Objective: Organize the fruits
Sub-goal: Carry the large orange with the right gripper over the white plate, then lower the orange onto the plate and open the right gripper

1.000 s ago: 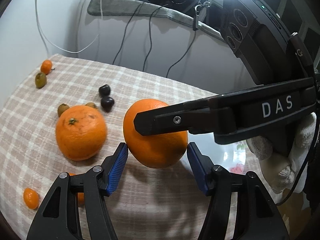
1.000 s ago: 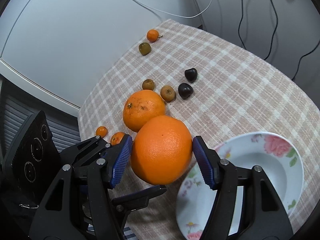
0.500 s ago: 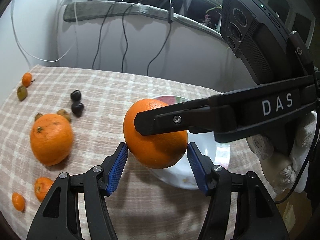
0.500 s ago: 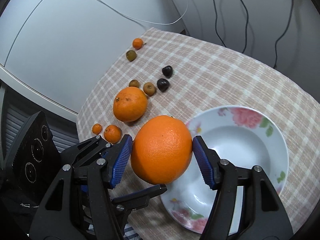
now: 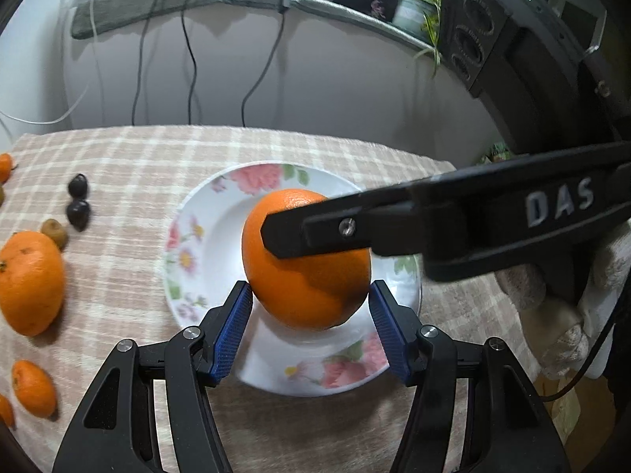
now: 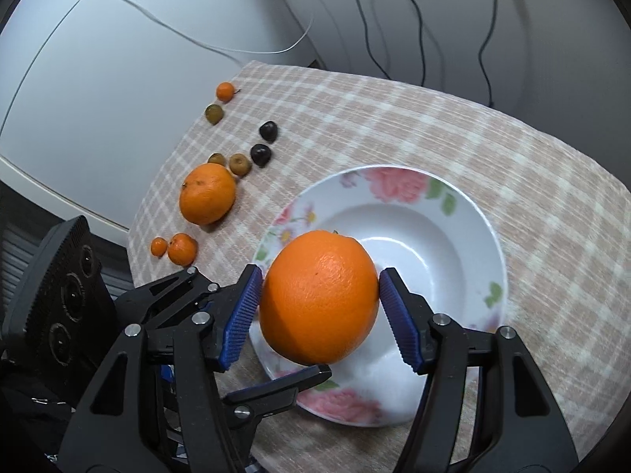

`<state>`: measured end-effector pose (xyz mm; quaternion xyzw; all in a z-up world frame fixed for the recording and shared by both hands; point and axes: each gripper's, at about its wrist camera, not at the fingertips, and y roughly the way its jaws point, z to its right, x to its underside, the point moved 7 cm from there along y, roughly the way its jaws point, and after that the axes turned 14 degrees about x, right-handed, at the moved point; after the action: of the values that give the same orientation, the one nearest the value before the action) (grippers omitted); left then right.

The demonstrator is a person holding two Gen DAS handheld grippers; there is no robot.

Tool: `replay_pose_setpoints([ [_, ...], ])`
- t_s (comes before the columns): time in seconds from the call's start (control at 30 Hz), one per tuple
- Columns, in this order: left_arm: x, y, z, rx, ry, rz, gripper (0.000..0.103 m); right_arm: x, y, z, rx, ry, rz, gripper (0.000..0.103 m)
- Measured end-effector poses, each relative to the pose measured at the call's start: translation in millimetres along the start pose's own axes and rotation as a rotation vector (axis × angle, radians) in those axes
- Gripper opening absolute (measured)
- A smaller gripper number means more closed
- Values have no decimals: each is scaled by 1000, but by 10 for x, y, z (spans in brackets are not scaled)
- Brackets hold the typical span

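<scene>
A large orange (image 6: 318,295) is held in the air above the near rim of a white floral plate (image 6: 465,213). My right gripper (image 6: 319,315) is shut on the orange, its blue pads against both sides. In the left wrist view the same orange (image 5: 303,287) sits between the blue pads of my left gripper (image 5: 309,315), which also grips it; the right gripper's black finger (image 5: 323,232) crosses in front. The plate (image 5: 205,236) lies below.
A second large orange (image 6: 207,193) lies left of the plate on the checked tablecloth (image 6: 394,126). Around it lie small oranges (image 6: 181,248), two dark fruits (image 6: 261,153) and brownish-green fruits (image 6: 239,163). The table's edge is close on the left. Cables hang behind.
Both grippers carried the orange to the right, from beside the other large orange to over the plate. The grip on it has not changed.
</scene>
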<state>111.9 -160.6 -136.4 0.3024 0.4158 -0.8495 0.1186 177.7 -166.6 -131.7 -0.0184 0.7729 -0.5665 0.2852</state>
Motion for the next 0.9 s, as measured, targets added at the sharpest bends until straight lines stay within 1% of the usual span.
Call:
replay_pose_setpoints([
  [0.07, 16, 51, -2, 7, -7, -15, 61, 9, -25, 30, -1, 8, 8, 65],
  [0.1, 15, 61, 4, 6, -4, -14, 59, 13, -37, 31, 5, 6, 12, 65],
  [0.17, -17, 24, 46, 5, 24, 6, 59, 11, -82, 42, 35, 1, 33, 65],
  [0.2, -39, 5, 83, 2, 40, 13, 61, 6, -107, 49, 44, 1, 41, 65],
  [0.27, -76, -44, 146, 7, 62, 22, 62, -14, -164, 67, 56, 9, 61, 65],
  [0.37, -88, -104, 176, 9, 69, 27, 62, -41, -228, 99, 104, 13, 91, 66],
  [0.5, -11, -210, 150, 48, 55, 16, 63, -48, -327, 122, 142, 31, 131, 70],
  [0.6, 51, -226, 126, 84, 28, 37, 63, -22, -384, 87, 207, 19, 167, 71],
  [0.67, 92, -307, 82, 83, 14, 54, 63, 2, -421, 49, 251, 9, 196, 71],
  [0.73, 138, -404, 40, 63, 14, 67, 63, 23, -461, 1, 274, 12, 226, 71],
  [0.9, 193, -663, -139, 23, -2, 97, 63, 72, -570, -132, 293, 25, 302, 71],
])
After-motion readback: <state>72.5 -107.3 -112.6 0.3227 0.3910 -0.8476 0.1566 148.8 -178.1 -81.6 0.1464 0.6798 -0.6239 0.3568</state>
